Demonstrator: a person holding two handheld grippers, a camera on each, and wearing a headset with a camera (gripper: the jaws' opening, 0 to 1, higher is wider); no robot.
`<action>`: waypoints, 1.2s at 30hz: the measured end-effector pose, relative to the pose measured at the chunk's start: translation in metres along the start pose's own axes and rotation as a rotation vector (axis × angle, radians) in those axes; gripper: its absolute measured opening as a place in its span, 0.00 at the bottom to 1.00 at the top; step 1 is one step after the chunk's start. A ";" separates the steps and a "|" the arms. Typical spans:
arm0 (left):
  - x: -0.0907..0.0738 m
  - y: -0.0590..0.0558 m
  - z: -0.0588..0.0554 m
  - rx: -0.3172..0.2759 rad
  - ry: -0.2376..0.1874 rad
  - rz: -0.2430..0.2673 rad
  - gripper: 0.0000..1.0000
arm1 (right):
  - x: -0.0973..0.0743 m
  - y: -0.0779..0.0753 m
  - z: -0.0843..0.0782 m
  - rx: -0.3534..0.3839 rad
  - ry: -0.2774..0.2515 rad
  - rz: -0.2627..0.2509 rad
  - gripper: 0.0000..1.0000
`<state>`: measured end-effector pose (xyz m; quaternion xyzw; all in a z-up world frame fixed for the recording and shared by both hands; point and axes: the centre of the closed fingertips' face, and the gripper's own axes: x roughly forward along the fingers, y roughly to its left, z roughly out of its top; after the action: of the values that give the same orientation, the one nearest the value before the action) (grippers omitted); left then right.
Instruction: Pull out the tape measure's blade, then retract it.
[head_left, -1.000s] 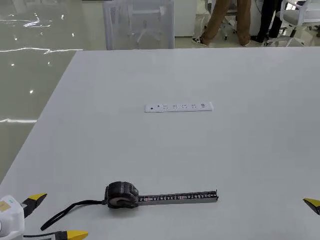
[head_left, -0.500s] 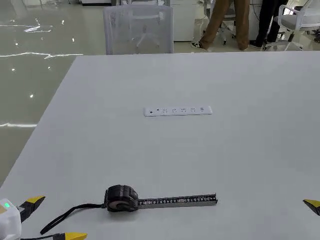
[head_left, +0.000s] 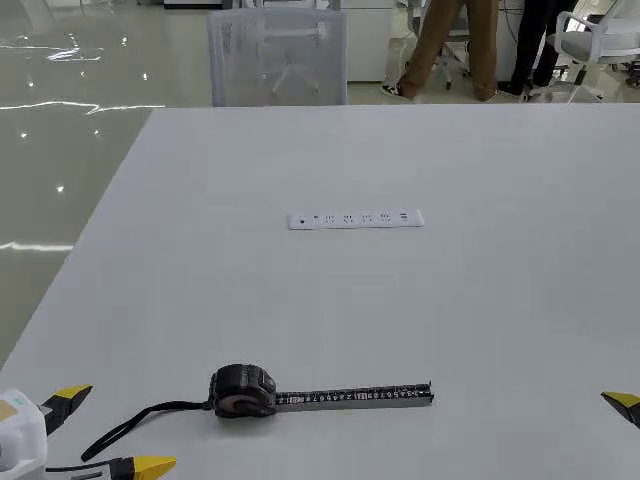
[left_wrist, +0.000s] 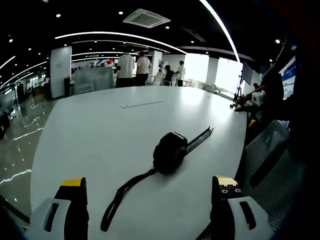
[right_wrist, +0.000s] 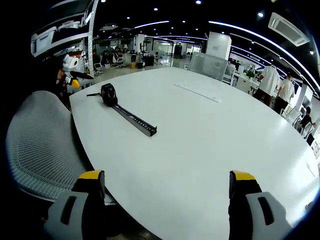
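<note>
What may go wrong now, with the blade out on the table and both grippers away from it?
The left gripper, open, faces the strap first: it may catch the strap instead of the case and drag it. The blade lies extended with nothing holding it; retracting may whip its end back.

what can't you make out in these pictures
Blade markings: too small to read in every view.
Right gripper: head view's right edge cuts off all but one yellow tip.
Power strip sockets: too small and far, head view.
Tape measure lock state: too small, head view.
</note>
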<state>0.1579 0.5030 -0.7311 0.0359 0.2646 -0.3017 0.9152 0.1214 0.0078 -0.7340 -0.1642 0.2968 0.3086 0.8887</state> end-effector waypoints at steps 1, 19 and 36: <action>0.001 0.000 0.000 0.002 -0.001 -0.004 1.00 | -0.001 0.000 -0.001 0.001 0.001 -0.003 1.00; 0.019 -0.021 0.007 0.031 0.022 -0.032 1.00 | 0.005 -0.008 0.009 -0.081 0.029 0.004 1.00; 0.072 -0.051 0.041 -0.032 0.060 0.066 1.00 | 0.047 -0.001 0.048 -0.278 0.111 0.178 1.00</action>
<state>0.1972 0.4138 -0.7273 0.0391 0.2954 -0.2659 0.9168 0.1724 0.0505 -0.7266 -0.2753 0.3132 0.4144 0.8090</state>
